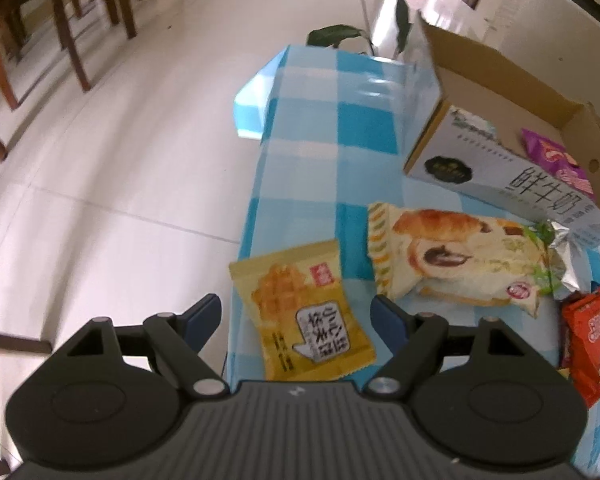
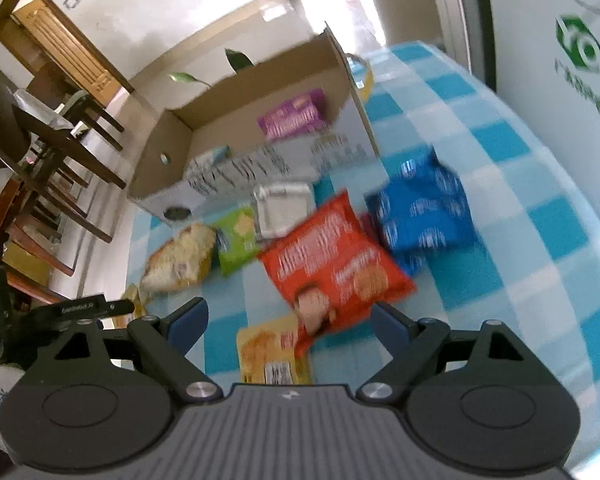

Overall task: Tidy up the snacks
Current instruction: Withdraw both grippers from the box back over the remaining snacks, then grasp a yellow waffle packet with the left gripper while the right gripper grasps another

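My left gripper (image 1: 296, 312) is open, its jaws on either side of a yellow waffle snack packet (image 1: 304, 312) lying at the table's left edge. A cream bread packet (image 1: 460, 256) lies beyond it, and a red packet (image 1: 592, 340) lies at the right. An open cardboard box (image 1: 496, 140) holds a purple packet (image 1: 556, 160). My right gripper (image 2: 288, 320) is open above a red packet (image 2: 336, 264) and a yellow packet (image 2: 272, 352). A blue packet (image 2: 424, 208), a green packet (image 2: 236, 240), a silver packet (image 2: 284, 208) and the bread packet (image 2: 180, 256) lie before the box (image 2: 252, 120), which holds the purple packet (image 2: 292, 116).
The table wears a blue and white checked cloth (image 1: 340, 128). Tiled floor (image 1: 120, 160) lies to the left, with wooden chairs (image 1: 60, 20) beyond. A plant (image 1: 360, 36) stands behind the table. A white panel (image 2: 560, 40) stands at the table's right side.
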### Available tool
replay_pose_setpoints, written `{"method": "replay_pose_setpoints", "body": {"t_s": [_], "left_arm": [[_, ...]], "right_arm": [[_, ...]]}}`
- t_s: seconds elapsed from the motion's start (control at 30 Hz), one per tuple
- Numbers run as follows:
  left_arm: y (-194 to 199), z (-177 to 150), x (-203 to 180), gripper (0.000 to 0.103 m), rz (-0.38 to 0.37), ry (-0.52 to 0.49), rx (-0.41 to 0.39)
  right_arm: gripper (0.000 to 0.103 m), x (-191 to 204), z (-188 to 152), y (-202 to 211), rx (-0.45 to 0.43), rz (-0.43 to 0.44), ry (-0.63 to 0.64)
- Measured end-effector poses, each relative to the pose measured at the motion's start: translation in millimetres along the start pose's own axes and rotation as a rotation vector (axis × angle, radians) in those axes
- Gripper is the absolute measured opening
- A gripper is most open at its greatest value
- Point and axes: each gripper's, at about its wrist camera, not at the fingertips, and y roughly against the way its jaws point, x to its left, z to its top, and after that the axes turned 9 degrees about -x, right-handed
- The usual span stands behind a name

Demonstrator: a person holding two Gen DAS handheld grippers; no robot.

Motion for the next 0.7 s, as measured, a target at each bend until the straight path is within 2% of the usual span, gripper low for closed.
{"method": "replay_pose_setpoints", "body": {"t_s": [0.3,0.7], "left_arm": [[-3.2,-9.5,-1.0,0.081,0.007,0.024,-0.045],[-11.3,-17.3,-5.3,0.081,0.023,0.007,-0.057]], "right_arm": [[0.092,10.8,-40.8,-16.4,0.073,-0.066,0.023],[0.093,48.5,-64.3,-46.5,0.082,-0.140,0.171]]}}
